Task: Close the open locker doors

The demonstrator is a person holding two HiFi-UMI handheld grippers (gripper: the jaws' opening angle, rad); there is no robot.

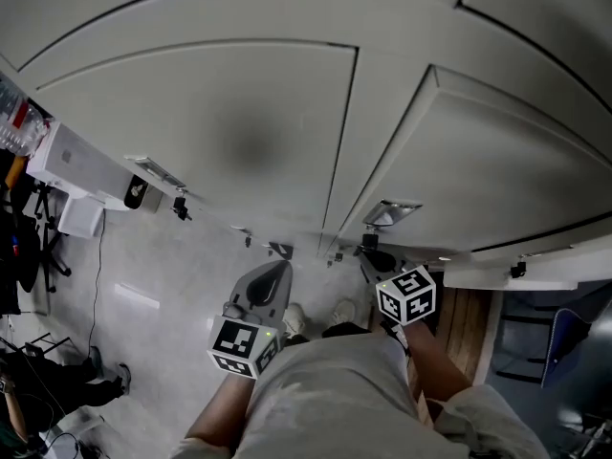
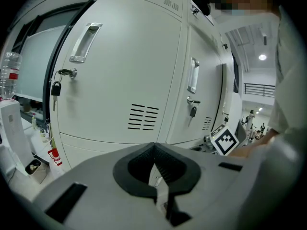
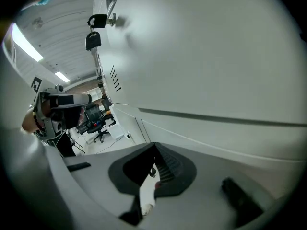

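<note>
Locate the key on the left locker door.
Left gripper view, left side: the key hangs from the lock below the recessed handle, near the left edge of the locker door.

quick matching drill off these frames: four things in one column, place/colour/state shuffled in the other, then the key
Things:
1. left gripper
2. water bottle
3. vent slots
4. office chair

Place, colour or state:
a. black, far off in the right gripper view
b. fingers together, nothing between them
c. clear with a red label, at the left edge of the left gripper view
d. cut into the locker door, lower than its handle

Pairs: 1-b, 2-c, 3-d, 4-a
</note>
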